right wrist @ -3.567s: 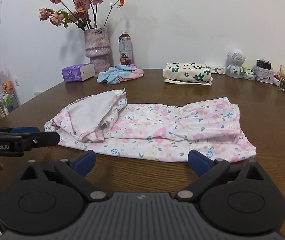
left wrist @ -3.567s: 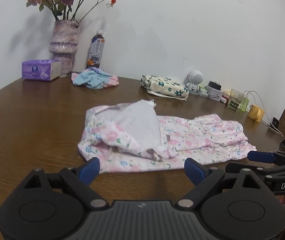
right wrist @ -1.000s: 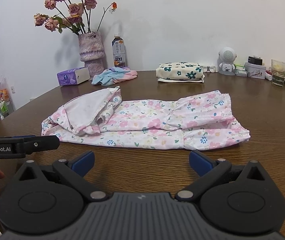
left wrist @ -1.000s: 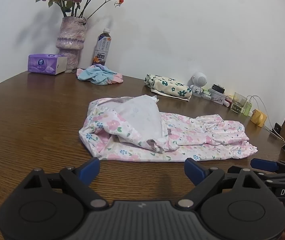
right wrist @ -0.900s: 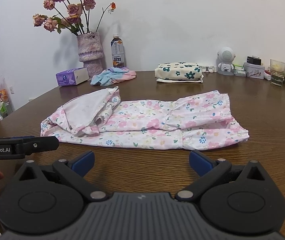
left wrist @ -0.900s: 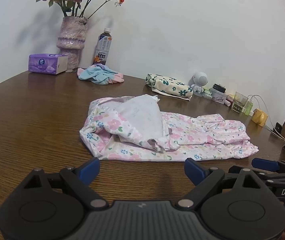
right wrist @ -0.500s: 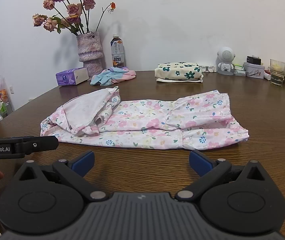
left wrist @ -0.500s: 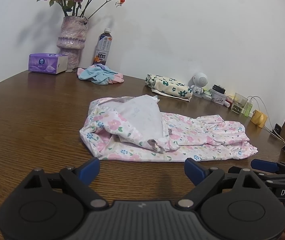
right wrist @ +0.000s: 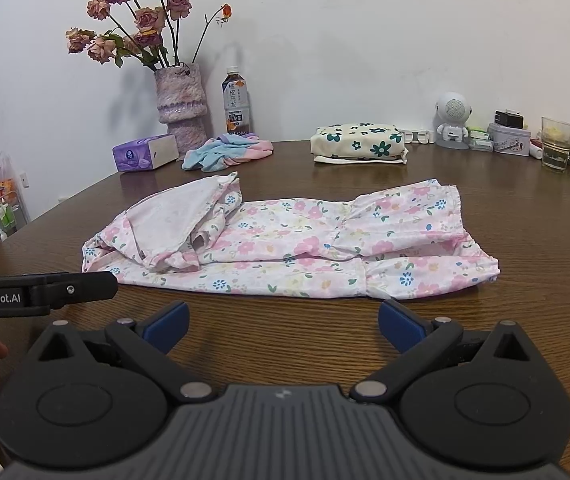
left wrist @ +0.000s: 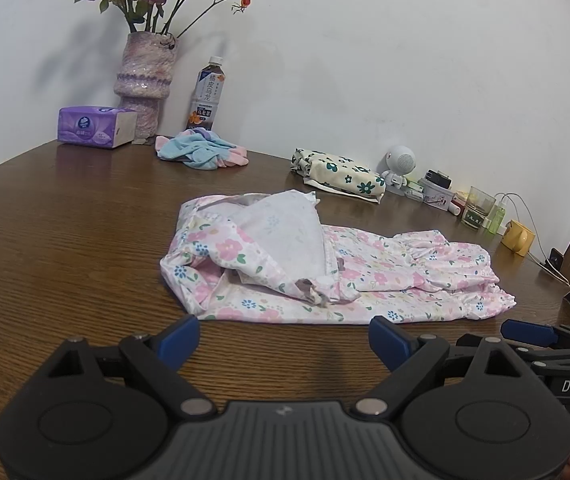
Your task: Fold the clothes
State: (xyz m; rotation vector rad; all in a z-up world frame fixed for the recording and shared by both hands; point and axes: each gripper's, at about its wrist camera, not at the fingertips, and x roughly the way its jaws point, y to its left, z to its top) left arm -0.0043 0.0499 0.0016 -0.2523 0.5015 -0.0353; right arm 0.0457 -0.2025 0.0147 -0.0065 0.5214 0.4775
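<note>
Floral pink garment [right wrist: 285, 240] lay stretched lengthwise across the wooden table [right wrist: 525, 208], already narrowed into a long strip, with one end bunched and turned back so its pale inside showed. Both tools hovered at the near edge, short of the cloth: the left gripper [left wrist: 283, 336] and the right gripper [right wrist: 281, 326] each had their jaws spread wide with nothing between them. Judging by the layout, the sensible step was to pinch the two corners of one short end, taking every layer, lift low, and carry that end evenly over the other, having first flattened the rumpled part.
</note>
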